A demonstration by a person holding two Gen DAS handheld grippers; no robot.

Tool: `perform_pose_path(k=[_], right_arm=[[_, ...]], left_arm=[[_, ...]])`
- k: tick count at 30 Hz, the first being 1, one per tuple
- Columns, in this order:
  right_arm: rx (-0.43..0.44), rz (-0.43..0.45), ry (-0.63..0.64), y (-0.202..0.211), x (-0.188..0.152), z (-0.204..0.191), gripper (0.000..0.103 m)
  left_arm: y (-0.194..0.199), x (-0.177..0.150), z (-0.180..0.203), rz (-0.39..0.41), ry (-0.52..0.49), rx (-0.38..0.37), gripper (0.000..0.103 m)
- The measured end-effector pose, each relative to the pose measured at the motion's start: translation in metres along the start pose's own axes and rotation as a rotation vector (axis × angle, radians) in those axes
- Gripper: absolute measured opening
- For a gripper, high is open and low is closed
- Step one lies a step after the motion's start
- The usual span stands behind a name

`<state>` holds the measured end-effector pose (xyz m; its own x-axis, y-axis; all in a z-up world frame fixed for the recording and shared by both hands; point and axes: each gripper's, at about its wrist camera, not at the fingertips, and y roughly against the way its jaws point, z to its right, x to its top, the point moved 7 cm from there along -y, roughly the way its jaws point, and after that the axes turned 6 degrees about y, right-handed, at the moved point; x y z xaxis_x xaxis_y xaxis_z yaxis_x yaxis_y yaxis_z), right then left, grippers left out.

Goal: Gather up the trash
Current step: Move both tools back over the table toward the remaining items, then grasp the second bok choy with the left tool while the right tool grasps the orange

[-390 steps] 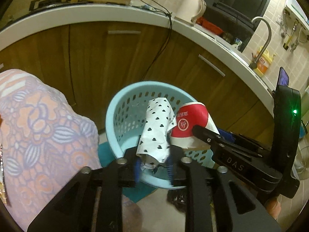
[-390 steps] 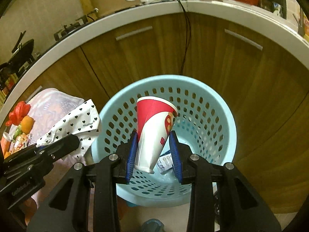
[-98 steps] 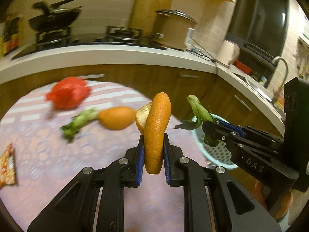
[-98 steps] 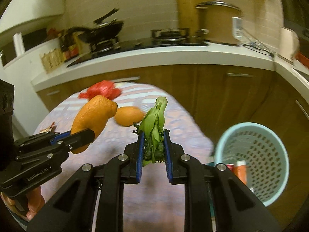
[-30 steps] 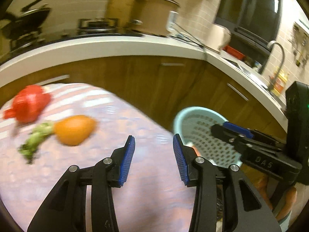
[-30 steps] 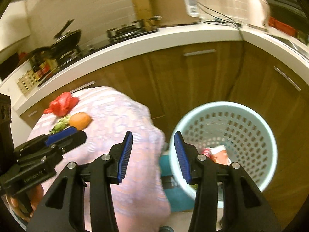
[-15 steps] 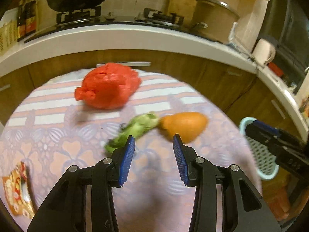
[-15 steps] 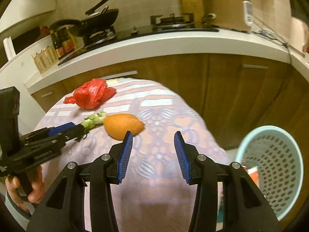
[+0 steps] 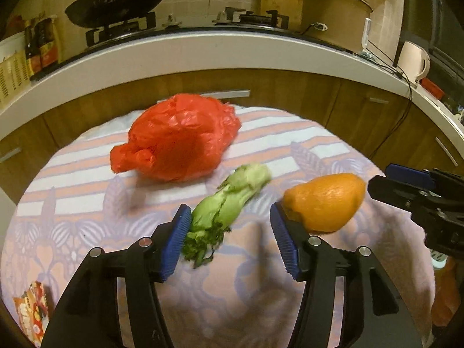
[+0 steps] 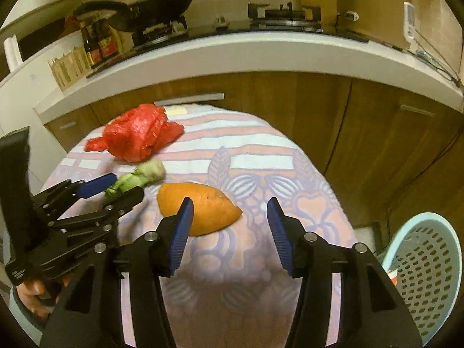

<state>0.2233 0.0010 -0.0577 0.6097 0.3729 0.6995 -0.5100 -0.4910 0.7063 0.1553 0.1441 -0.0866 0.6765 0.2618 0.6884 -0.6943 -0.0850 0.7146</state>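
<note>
Blue-padded left gripper (image 9: 229, 237) hangs with jaws opening, the leafy end of a green vegetable stalk (image 9: 229, 203) between them, unpressed. The right gripper (image 10: 229, 232) is opening too, over an orange peel (image 10: 200, 210). Farther back on the patterned tablecloth (image 10: 261, 174) lies a crumpled red plastic bag (image 9: 177, 142). The pale-blue basket (image 10: 429, 269) stands beside the table.

We note both wrist cams angled down, close over the table (image 9: 261, 304); both share the red bag (image 9: 177, 142), greens (image 10: 139, 179), orange peel (image 10: 200, 206).
</note>
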Motion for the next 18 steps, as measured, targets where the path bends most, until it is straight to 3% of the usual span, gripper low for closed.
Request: perform_pose_path(k=[7, 10, 12, 18], right_arm=[[0.015, -0.002, -0.025, -0.02, 0.002, 0.004, 0.056], [0.013, 0.001, -0.041, -0.023, 0.003, 0.008, 0.059], [0.008, 0.005, -0.049, -0.024, 0.004, 0.01, 0.061], [-0.005, 0.03, -0.075, -0.021, 0.002, 0.013, 0.067]], left_arm=[[-0.009, 0.005, -0.013, -0.028, 0.068, -0.009, 0.053], [-0.012, 0.006, -0.015, -0.034, 0.071, 0.023, 0.049], [-0.013, 0.007, -0.018, -0.029, 0.079, 0.043, 0.039], [-0.008, 0.008, -0.023, -0.009, 0.119, 0.011, 0.028]])
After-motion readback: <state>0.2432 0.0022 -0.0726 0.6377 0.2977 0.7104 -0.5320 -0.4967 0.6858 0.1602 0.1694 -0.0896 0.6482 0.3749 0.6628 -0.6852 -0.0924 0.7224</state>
